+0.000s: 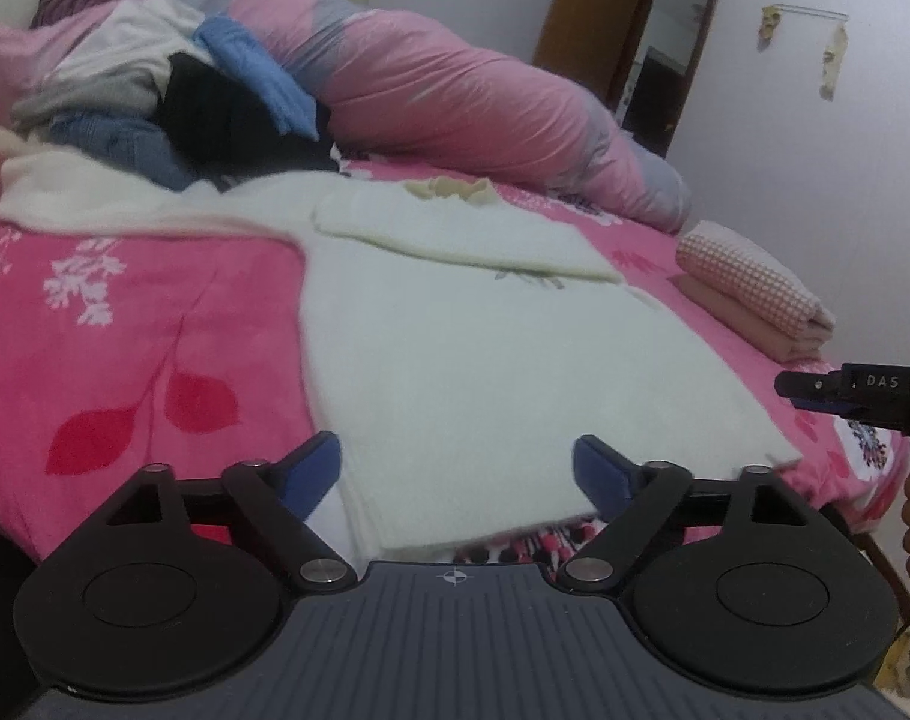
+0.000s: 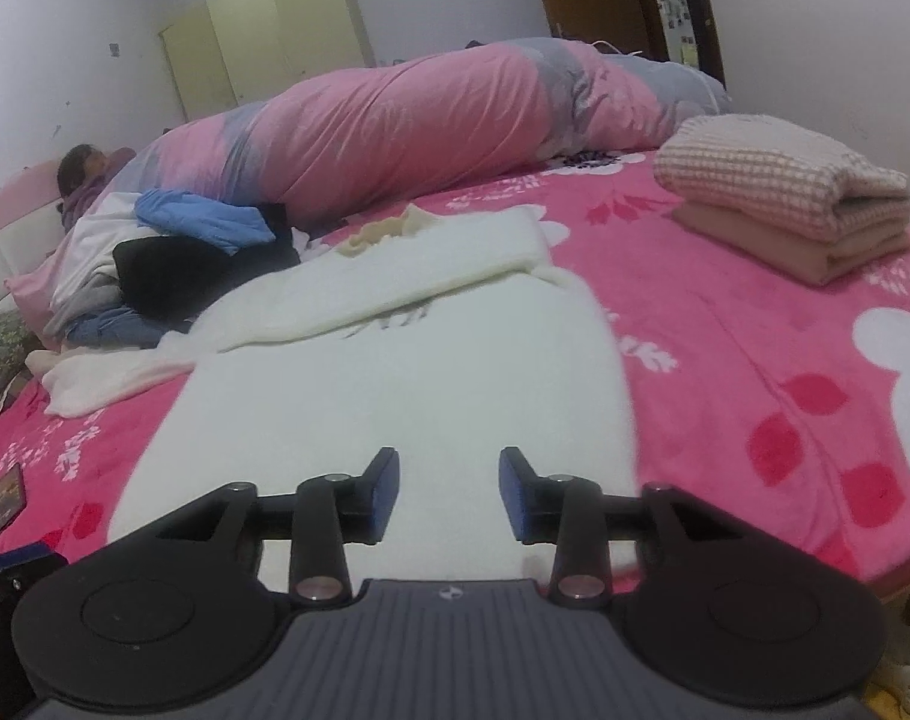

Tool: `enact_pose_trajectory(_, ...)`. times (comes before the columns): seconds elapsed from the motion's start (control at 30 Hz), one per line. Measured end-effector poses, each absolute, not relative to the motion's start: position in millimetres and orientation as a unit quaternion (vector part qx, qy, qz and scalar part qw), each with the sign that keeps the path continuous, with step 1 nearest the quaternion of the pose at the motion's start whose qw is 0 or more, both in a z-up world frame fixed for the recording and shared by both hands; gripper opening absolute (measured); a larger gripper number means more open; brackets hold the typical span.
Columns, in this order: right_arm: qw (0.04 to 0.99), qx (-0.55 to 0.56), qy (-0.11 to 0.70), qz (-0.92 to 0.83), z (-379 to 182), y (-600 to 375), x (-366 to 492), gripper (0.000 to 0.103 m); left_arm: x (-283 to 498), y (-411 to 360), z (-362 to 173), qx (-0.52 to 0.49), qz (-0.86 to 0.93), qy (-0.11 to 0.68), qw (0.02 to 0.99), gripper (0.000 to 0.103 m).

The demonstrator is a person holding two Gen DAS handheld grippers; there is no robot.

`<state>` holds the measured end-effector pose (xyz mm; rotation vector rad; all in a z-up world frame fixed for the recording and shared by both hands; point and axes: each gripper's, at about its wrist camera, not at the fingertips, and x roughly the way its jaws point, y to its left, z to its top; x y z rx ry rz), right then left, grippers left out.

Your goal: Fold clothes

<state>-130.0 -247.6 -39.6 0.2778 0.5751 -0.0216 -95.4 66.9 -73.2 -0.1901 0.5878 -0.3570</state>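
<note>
Presently: left gripper [image 1: 457, 468], jaws wide apart, nothing between them, above the near edge of the white garment [image 1: 491, 348]. Right gripper [image 2: 449, 495], jaws parted, empty, over the same garment. Ahead of both: its sleeve folded across. Beyond-left: heap of unfolded clothes [image 2: 173, 264]. Beyond-right: folded checked stack [image 2: 779, 192] on the pink bedspread [image 2: 755, 360].

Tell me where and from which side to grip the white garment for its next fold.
Probably grip the white garment at its two near corners, coming in from the bed's near edge. It lies flat with that hem closest, just ahead of the open left gripper and right gripper.
</note>
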Motion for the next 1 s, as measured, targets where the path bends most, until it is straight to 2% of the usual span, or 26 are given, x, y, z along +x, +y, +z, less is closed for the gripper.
enact_pose_trajectory(0.23, 0.952, 0.128, 0.279, -0.015, -36, -235, -115, 0.072, -88, 75, -77, -0.097, -0.154, 0.296, 0.938, 0.1)
enact_pose_trajectory(0.3, 0.952, 0.128, 0.276, -0.015, -35, -232, -112, 0.081, -85, 78, -77, -0.103, -0.149, 0.302, 0.936, 0.101)
enact_pose_trajectory(0.37, 0.954, 0.127, 0.273, -0.017, -33, -229, -108, 0.095, -81, 80, -78, -0.108, -0.144, 0.31, 0.934, 0.102)
enact_pose_trajectory(0.43, 0.955, 0.125, 0.268, -0.02, -32, -227, -105, 0.103, -77, 82, -78, -0.11, -0.138, 0.314, 0.933, 0.102)
enact_pose_trajectory(1.0, 0.962, 0.112, 0.248, -0.009, -20, -212, -73, 0.103, -44, 102, -77, -0.152, -0.125, 0.321, 0.927, 0.103)
